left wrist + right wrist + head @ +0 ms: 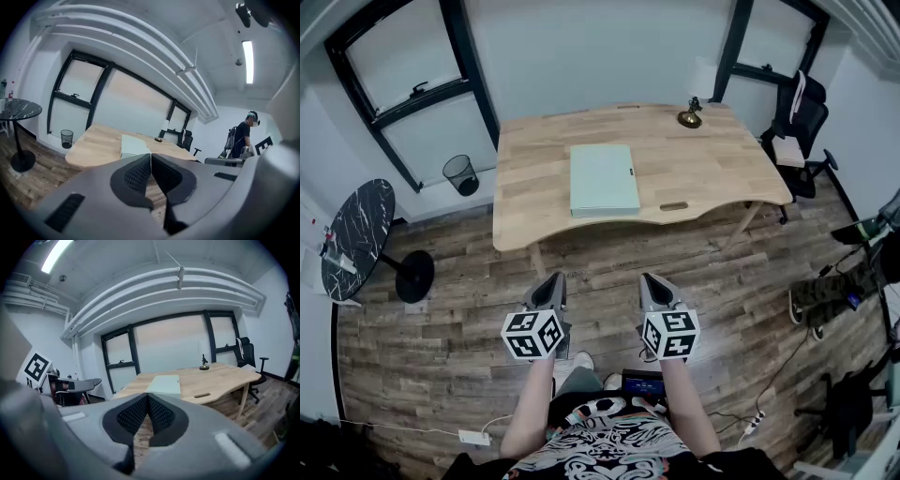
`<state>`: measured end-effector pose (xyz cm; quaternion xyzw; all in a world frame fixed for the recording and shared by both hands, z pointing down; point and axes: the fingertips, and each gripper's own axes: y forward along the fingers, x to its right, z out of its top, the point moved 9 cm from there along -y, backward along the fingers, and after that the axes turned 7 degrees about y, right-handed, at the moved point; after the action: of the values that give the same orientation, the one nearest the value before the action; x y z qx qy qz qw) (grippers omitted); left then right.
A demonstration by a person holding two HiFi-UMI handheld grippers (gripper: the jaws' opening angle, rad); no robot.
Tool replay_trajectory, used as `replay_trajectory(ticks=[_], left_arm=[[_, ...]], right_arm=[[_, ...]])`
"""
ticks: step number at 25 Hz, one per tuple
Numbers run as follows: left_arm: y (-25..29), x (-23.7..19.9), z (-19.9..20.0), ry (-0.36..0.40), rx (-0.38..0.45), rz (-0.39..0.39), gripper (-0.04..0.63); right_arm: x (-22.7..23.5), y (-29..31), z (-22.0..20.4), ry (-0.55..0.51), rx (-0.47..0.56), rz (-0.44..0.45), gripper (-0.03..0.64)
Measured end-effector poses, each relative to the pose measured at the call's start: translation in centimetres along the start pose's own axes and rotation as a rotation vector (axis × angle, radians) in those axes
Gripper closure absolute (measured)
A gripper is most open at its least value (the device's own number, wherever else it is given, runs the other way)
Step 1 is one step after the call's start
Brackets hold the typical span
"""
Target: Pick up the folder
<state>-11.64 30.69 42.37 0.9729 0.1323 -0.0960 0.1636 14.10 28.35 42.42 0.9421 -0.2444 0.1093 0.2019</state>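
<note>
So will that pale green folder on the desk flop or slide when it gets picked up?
The folder lies flat with straight edges, so it probably stays fairly stiff, perhaps sagging if gripped at one corner. It sits flush on the smooth wooden desk, so it may slide when nudged. It looks thin, so likely light.

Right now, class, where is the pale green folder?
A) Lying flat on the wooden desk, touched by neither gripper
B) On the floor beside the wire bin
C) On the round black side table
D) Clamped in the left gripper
A: the folder lies flat on the wooden desk, while the left gripper and the right gripper are shut and empty over the floor, short of the desk.
</note>
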Motion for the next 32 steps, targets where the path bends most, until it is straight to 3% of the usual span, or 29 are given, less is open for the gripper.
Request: replay_trajectory(ticks=[5,8,12,16,22,27,32], left_arm=[[-0.1,0.8,-0.5,-0.028,0.012,-0.005,0.586],[0.2,0.5,-0.5,-0.059,0.009,-0.013,0.586],[2.0,0.2,0.5,-0.052,0.007,-0.017,0.586],[4.7,-0.1,1.1,-0.003,-0.012,-0.01,0.585],[12.7,-3.8,3.2,-0.004,0.001,0.003,0.585],[21.5,-8.1,6.3,-0.002,-0.021,0.005,0.586],[29.6,-12.3,8.3,-0.004,-0.02,0.017,0.585]], right_arm=[[1.0,-0.4,-0.3,-0.066,-0.005,-0.051,0.612],[1.2,-0.5,-0.1,-0.065,0.042,-0.068,0.612],[2.4,-0.3,1.3,0.042,0.153,-0.016,0.612],[4.2,1.5,1.8,0.18,0.119,0.098,0.612],[7.0,9.8,3.2,0.0,-0.005,-0.021,0.612],[10.0,18.0,7.1,0.125,0.006,0.049,0.612],[13.6,25.2,10.8,0.19,0.06,0.002,0.612]])
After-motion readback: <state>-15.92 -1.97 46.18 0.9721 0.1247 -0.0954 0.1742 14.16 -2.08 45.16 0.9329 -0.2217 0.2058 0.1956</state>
